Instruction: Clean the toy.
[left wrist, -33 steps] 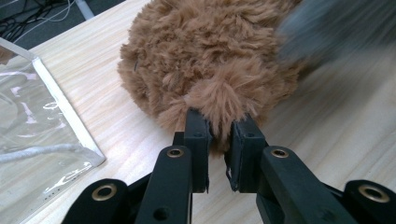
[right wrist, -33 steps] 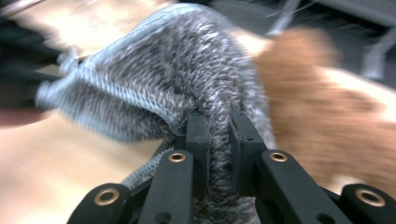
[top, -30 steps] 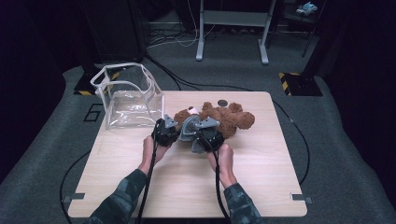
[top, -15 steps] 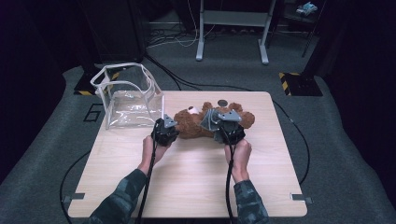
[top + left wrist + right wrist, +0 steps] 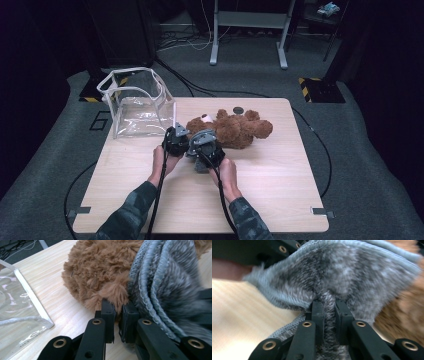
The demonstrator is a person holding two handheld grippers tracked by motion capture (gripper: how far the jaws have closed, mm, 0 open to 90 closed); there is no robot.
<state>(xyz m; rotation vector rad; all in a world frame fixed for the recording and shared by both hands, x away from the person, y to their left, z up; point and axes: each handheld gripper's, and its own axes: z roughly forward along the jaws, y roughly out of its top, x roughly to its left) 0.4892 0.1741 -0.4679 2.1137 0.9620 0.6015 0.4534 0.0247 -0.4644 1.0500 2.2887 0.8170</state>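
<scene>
While I hold both grippers at the bear, this is how the table reads from my seat.

Transparent plastic bag with white trim [image 5: 136,102]: stands open at ten o'clock on the pale wooden table [image 5: 270,180], untouched, just beside the bear.

Left gripper [image 5: 175,142]: jaws clenched on a tuft of brown fur [image 5: 113,293] at the bear's near edge; it sits where it sat a second ago.

Fluffy brown teddy bear [image 5: 234,128]: lies on its side at table centre, head toward the bag, as before.

Grey knitted fabric garment [image 5: 342,272]: bunched against the bear's lower half, between my two grippers.

Right gripper [image 5: 207,150]: jaws clamped on a fold of the knit. Half a second ago it was up over the bear's body at one o'clock; now it has come back toward me, at six o'clock of the bear, next to the left gripper.

Meaning: I judge the knit is being dragged along the bear, dressing or undressing I cannot tell, and is still on it.
</scene>
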